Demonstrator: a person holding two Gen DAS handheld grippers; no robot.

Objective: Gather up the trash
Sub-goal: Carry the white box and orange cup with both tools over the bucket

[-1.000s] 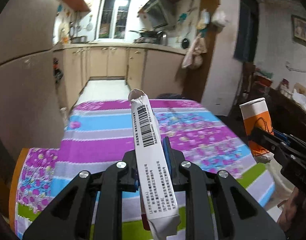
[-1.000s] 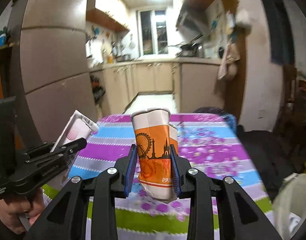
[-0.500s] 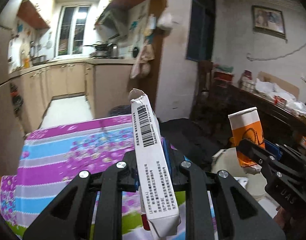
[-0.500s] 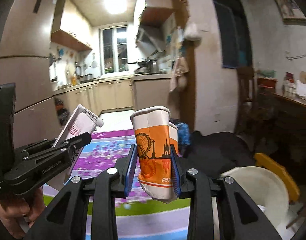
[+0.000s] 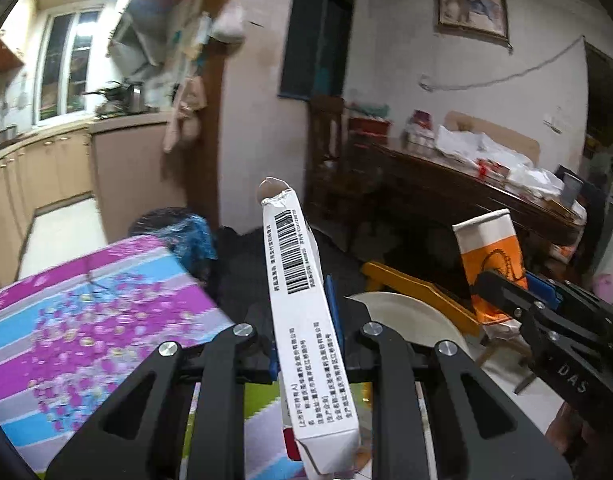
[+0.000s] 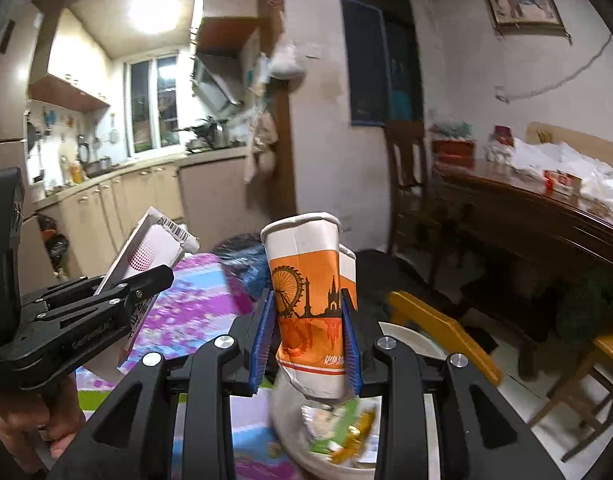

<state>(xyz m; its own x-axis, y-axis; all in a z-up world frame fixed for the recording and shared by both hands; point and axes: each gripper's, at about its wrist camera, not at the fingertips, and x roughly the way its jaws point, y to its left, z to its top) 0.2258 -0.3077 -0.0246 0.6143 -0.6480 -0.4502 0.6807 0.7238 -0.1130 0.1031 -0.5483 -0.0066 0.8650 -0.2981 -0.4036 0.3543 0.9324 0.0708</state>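
My left gripper [image 5: 304, 320] is shut on a long white carton [image 5: 302, 304] with a barcode, held upright between the blue pads. From the right wrist view the same carton [image 6: 154, 246] sticks up from the left gripper [image 6: 146, 284] at the left. My right gripper [image 6: 308, 328] is shut on a squashed orange and white paper cup [image 6: 310, 292] with a ferris wheel print; the cup [image 5: 488, 256] also shows at the right of the left wrist view. Below the cup stands a white bin [image 6: 410, 338] with wrappers inside, its rim [image 5: 406, 312] showing past the carton.
A table with a purple and blue striped cloth [image 5: 86, 312] lies to the left. A yellow stool [image 6: 438, 328] stands beside the bin. A dark wooden table [image 6: 538, 216] with bags and a chair [image 6: 402, 176] fill the right. The kitchen [image 6: 126, 184] opens behind.
Both grippers have swung to the right, away from the striped table and over the white bin. Each keeps its hold, the left on the carton and the right on the cup.
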